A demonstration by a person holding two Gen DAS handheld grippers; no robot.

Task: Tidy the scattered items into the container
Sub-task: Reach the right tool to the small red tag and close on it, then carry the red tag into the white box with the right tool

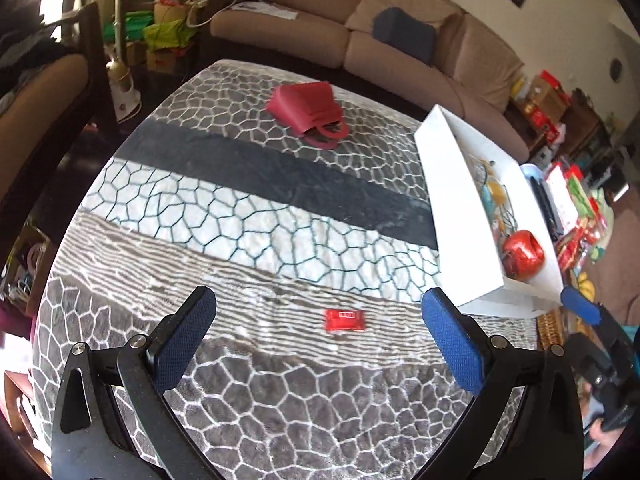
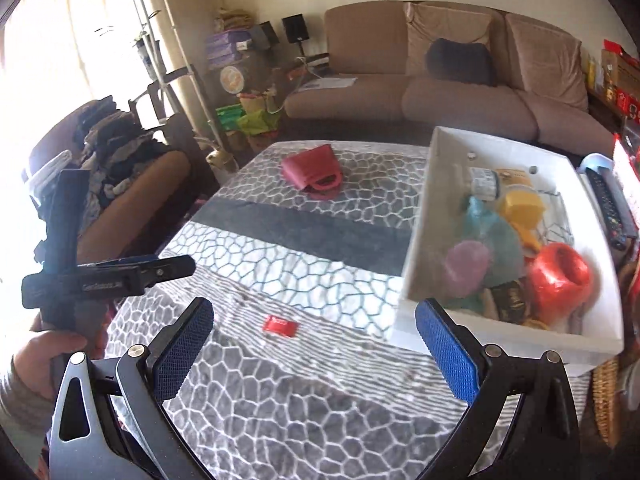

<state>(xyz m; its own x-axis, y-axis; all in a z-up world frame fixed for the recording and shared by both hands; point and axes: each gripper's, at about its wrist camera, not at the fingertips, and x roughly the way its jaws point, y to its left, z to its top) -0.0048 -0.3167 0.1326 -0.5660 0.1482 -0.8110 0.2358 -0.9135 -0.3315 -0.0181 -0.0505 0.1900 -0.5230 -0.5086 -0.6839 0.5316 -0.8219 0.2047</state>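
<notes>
Both tools gape empty; left tool [image 1: 320,340] should descend straight onto the small red packet [image 1: 345,320] near the surface's front edge.

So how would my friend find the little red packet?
Start at the patterned blanket with the white box on its right side. The little red packet lies flat near the front edge, far smaller than the red handbag at the far end.

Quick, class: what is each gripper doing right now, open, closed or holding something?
Left gripper: open, holding nothing.
Right gripper: open, holding nothing.
</notes>
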